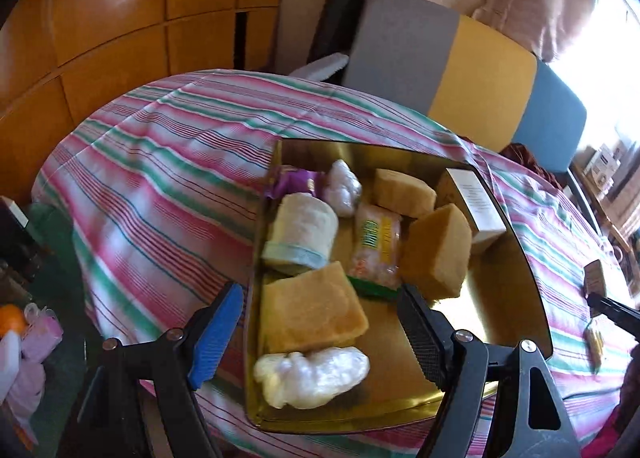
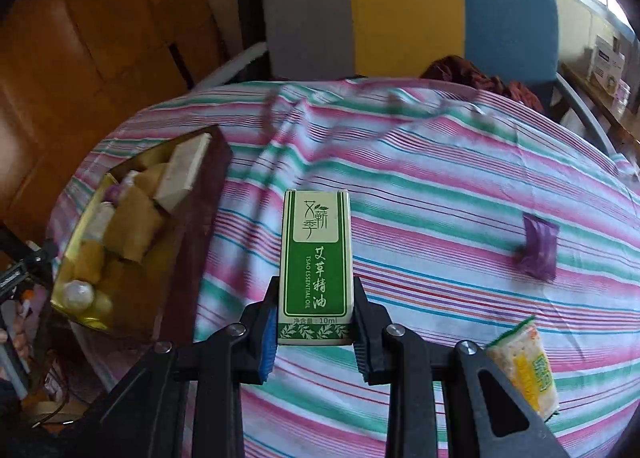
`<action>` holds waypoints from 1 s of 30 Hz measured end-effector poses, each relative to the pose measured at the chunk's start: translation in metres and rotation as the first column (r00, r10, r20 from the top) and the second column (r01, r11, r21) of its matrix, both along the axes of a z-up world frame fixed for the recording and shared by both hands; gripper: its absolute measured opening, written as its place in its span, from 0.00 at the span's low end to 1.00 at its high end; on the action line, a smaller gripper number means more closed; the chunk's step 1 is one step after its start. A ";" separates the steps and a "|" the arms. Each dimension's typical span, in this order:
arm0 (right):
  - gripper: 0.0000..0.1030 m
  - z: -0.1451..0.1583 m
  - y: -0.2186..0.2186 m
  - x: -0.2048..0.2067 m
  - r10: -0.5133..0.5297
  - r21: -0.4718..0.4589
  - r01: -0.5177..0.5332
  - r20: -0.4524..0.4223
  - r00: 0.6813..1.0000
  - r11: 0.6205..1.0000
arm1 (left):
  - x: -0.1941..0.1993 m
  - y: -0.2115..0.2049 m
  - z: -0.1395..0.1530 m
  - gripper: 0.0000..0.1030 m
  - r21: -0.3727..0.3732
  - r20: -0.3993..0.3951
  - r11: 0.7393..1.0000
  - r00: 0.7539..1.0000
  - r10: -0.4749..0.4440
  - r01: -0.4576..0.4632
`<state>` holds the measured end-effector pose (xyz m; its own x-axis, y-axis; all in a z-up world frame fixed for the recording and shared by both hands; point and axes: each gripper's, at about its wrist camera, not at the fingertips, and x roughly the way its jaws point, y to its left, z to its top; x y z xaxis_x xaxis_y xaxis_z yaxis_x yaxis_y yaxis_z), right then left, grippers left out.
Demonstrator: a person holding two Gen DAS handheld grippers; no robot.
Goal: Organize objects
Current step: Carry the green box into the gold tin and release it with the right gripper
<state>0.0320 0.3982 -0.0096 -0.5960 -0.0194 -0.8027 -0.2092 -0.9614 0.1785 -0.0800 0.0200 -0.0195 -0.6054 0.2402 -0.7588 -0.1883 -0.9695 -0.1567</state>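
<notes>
Hovering over the gold tin (image 1: 516, 282), my left gripper (image 1: 320, 332) gapes empty; right of the tin, my right gripper (image 2: 314, 328) clamps the green box (image 2: 315, 266), long axis pointing away toward the chair (image 2: 404, 13).

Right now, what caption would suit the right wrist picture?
Right gripper shut on a green essential oil box above the striped tablecloth.

striped tablecloth (image 2: 440, 185), grey/yellow/blue chair (image 2: 404, 13) behind, wood cabinets (image 1: 120, 17) at left
</notes>
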 end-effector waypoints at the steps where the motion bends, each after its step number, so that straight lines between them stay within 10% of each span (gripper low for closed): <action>1: 0.29 0.005 -0.017 -0.004 0.036 -0.011 -0.036 -0.015 0.999 0.999 | 0.000 -0.003 0.000 0.77 0.004 -0.001 1.000 1.000 0.006 -0.006; 15: 0.29 -0.038 -0.209 -0.088 0.390 -0.133 -0.382 0.040 0.920 0.914 | 0.006 -0.026 0.003 0.78 0.040 -0.026 0.999 0.999 0.033 -0.032; 30: 0.39 -0.062 -0.214 -0.087 0.375 -0.209 -0.354 0.069 0.924 0.912 | 0.016 -0.023 0.002 0.81 0.003 -0.056 1.000 0.998 0.028 -0.027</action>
<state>-0.0548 0.1841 -0.0711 -0.4307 -0.3762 -0.8203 0.1218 -0.9249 0.3602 -0.0644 -0.0027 -0.0178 -0.6537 0.2246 -0.7227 -0.1701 -0.9741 -0.1489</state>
